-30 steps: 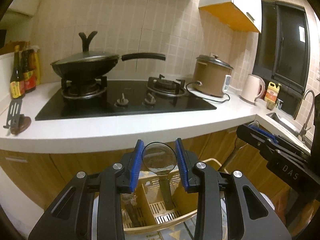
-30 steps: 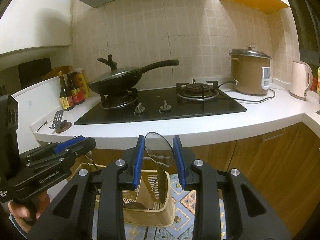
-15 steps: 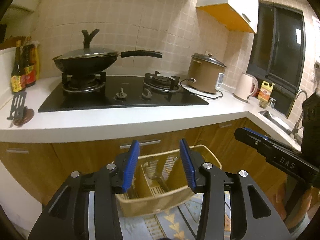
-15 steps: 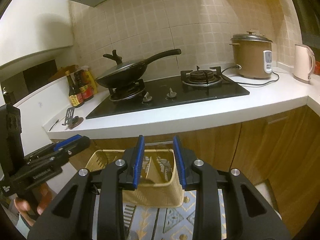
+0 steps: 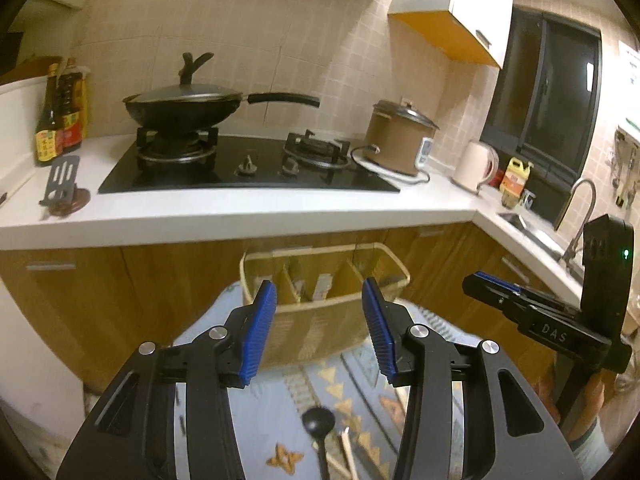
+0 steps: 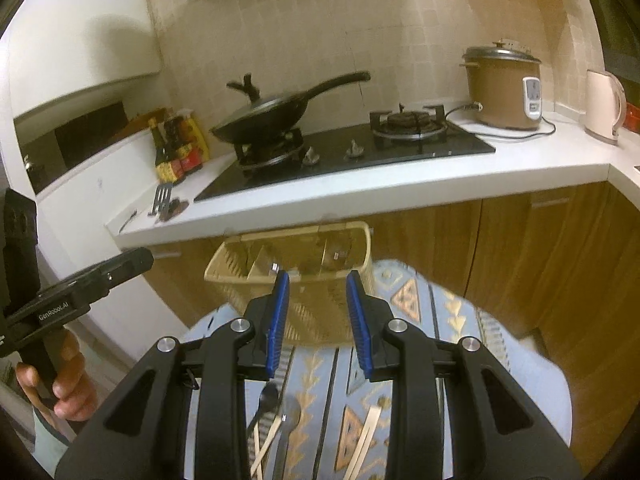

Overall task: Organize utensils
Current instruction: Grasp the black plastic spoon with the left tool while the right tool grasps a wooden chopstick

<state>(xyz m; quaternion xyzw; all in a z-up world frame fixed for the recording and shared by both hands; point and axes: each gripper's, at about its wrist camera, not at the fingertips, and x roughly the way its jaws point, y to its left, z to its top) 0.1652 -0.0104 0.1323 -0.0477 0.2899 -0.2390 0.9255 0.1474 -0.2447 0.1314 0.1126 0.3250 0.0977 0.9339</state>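
A tan divided utensil basket (image 5: 320, 300) stands on a patterned cloth (image 5: 360, 396), also in the right wrist view (image 6: 308, 264). My left gripper (image 5: 320, 332) is open and empty, just short of the basket. My right gripper (image 6: 316, 320) is open and empty, also just short of it. A black spoon (image 5: 318, 424) and pale chopsticks (image 5: 348, 452) lie on the cloth below the left gripper. In the right wrist view a dark spoon (image 6: 266, 400), a metal spoon (image 6: 290, 416) and chopsticks (image 6: 366, 436) lie on the cloth.
A white counter (image 5: 240, 216) runs behind the basket, with a hob, a lidded wok (image 5: 184, 108), a rice cooker (image 5: 400, 136), a kettle (image 5: 476, 164), sauce bottles (image 5: 60, 120) and a spatula rest (image 5: 64, 192). Wooden cabinet doors (image 6: 520, 256) stand below. A sink (image 5: 532, 232) is at right.
One second ago each gripper held a spoon upright over the basket. Both spoons are released and both grippers have pulled back and up, jaws open wider.
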